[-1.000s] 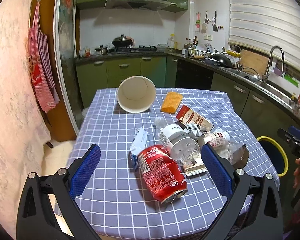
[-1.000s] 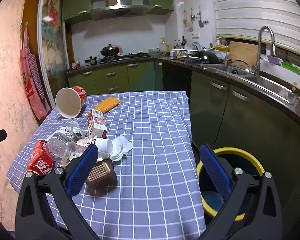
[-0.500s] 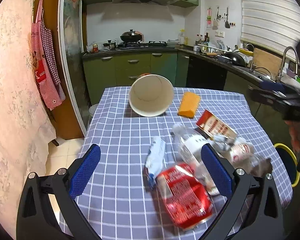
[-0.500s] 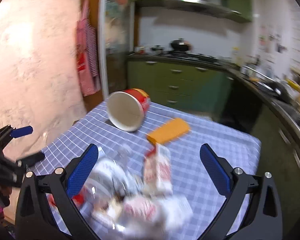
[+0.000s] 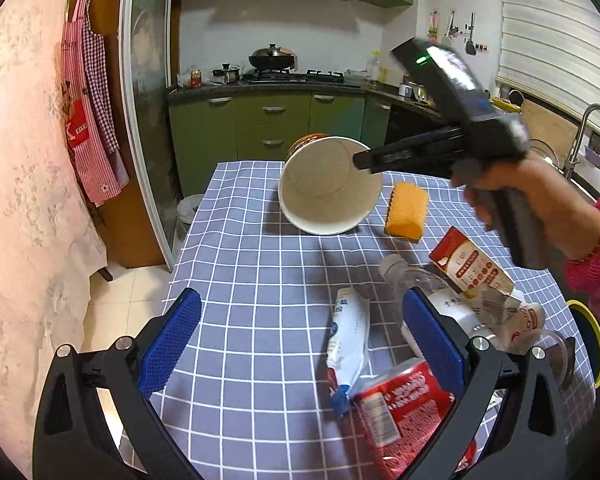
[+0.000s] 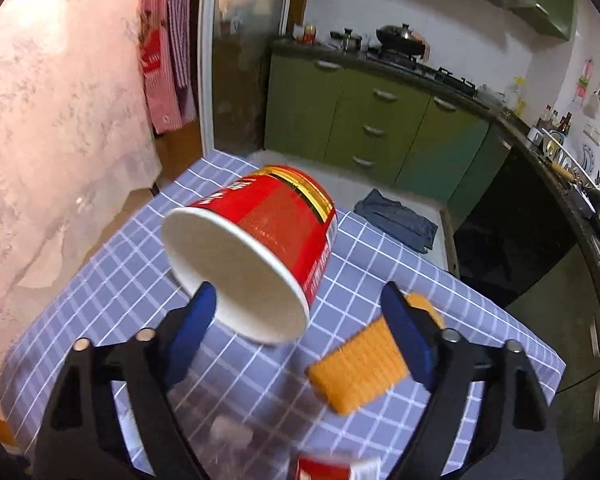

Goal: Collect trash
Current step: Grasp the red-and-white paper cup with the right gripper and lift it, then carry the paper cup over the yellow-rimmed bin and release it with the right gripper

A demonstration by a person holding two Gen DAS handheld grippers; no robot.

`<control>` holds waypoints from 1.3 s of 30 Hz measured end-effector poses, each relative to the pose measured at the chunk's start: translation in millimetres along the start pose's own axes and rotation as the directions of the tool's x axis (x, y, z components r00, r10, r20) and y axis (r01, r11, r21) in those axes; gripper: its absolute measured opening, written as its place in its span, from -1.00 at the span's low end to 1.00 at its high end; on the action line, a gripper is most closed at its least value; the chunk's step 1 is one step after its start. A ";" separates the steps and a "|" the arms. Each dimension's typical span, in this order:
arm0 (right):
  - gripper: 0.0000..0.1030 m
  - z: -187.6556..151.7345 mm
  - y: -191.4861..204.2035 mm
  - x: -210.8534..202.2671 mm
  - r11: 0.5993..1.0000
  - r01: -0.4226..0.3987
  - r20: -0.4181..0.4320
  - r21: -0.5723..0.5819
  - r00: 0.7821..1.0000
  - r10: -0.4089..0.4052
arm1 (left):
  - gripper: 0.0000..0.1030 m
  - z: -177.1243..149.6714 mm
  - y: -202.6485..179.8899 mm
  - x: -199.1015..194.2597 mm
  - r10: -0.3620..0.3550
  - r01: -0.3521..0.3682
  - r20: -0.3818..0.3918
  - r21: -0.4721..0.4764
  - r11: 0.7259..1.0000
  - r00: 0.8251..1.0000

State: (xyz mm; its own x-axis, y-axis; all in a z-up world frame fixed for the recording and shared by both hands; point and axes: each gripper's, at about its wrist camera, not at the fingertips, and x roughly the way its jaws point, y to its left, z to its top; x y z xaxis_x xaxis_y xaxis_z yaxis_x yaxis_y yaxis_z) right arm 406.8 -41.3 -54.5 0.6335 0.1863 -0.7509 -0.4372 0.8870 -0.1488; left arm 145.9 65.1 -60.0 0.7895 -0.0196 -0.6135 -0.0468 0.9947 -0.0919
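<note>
A red paper cup (image 6: 256, 248) lies on its side on the blue checked table (image 5: 252, 280), mouth toward me. My right gripper (image 6: 300, 328) reaches over it with its jaws closing. The cup's lower rim is between the blue pads (image 6: 192, 320), which do not press on it. In the left wrist view a hand holds that gripper (image 5: 360, 158) at the cup (image 5: 330, 188). My left gripper (image 5: 300, 340) is open and empty above the near table. By its right finger lie a red can (image 5: 404, 412), a white wrapper (image 5: 348, 336), a plastic bottle (image 5: 428, 292) and a carton (image 5: 470, 266).
An orange sponge (image 5: 406, 210) lies right of the cup. A yellow-rimmed bin (image 5: 592, 344) stands on the floor off the table's right edge. Green cabinets (image 5: 276, 128) run behind the table, a dark cloth (image 6: 396, 220) lies on the floor, and aprons (image 5: 92, 112) hang at left.
My right gripper has swung from the bin side across the table to the red cup, rolled, and its jaws have narrowed. My left gripper has shifted left, so the can sits lower right.
</note>
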 end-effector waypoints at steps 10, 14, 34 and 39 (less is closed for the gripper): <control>-0.36 9.2 -12.5 45.6 0.995 0.056 -0.020 0.087 0.998 -0.055 | 0.93 -2.7 14.8 2.0 0.044 -0.044 -0.003 0.058 0.997 0.999; -0.79 12.3 -21.3 47.3 0.989 0.028 -0.038 0.143 0.999 -0.023 | 0.93 -3.6 16.6 -1.0 0.041 -0.040 -0.003 0.052 0.998 0.999; -0.93 -114.1 -179.8 -203.3 0.860 -0.039 -0.071 0.509 0.994 0.088 | 0.93 -10.8 -38.8 -58.9 -0.043 0.033 0.071 0.138 0.990 0.997; -0.93 -241.4 -234.8 -267.3 0.749 0.092 -0.150 0.656 0.989 0.009 | 0.93 -16.3 -68.2 -57.7 -0.073 0.063 0.052 0.176 0.982 0.996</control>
State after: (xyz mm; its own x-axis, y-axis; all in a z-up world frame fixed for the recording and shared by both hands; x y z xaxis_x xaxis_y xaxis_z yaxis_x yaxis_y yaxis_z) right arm 185.9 -401.4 25.8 0.5266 0.1290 -0.8402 0.1495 0.9590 0.2409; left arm 93.5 -3.3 -31.1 0.8215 -0.0870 -0.5636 0.1115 0.9937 0.0091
